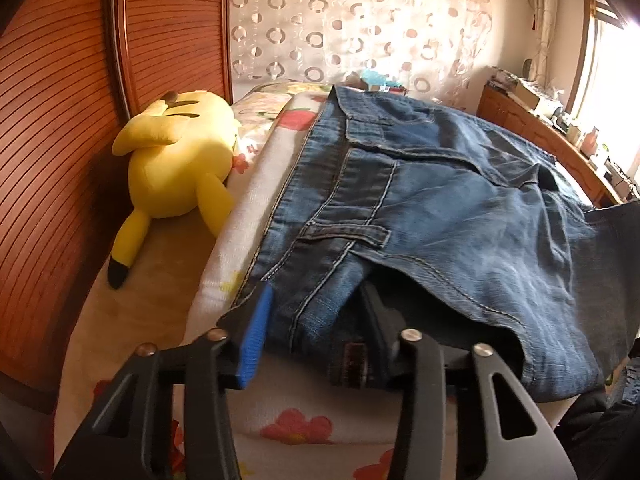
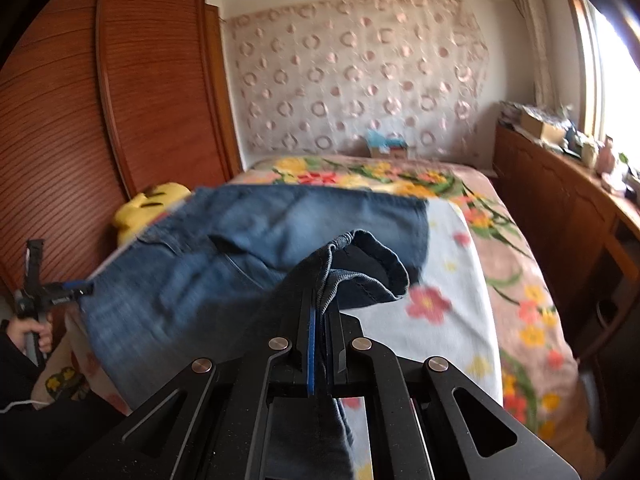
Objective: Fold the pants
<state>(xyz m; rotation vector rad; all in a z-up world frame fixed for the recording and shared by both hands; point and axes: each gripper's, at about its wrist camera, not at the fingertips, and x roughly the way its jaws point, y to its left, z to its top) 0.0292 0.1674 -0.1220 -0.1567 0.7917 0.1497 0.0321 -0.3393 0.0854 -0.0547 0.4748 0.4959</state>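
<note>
Blue jeans (image 1: 460, 208) lie across a white flowered cloth (image 1: 244, 216) on the bed. My left gripper (image 1: 316, 316) is at their near waistband corner. Its blue-padded finger (image 1: 254, 340) stands at the denim's left edge, and the other finger (image 1: 374, 320) is tucked under the fabric. The jaws are partly apart with the waistband between them, and I see no firm pinch. In the right wrist view the jeans (image 2: 224, 248) look blurred. My right gripper (image 2: 320, 308) is shut on a trouser-leg hem (image 2: 360, 264) and holds it raised above the bed.
A yellow plush toy (image 1: 176, 160) lies left of the jeans, against a slatted wooden wardrobe (image 1: 56, 128). A low wooden cabinet (image 2: 560, 208) with clutter runs under the window on the right. A person's hand (image 2: 36, 334) holds the left gripper's handle. The flowered bedspread (image 2: 516, 264) stretches beyond.
</note>
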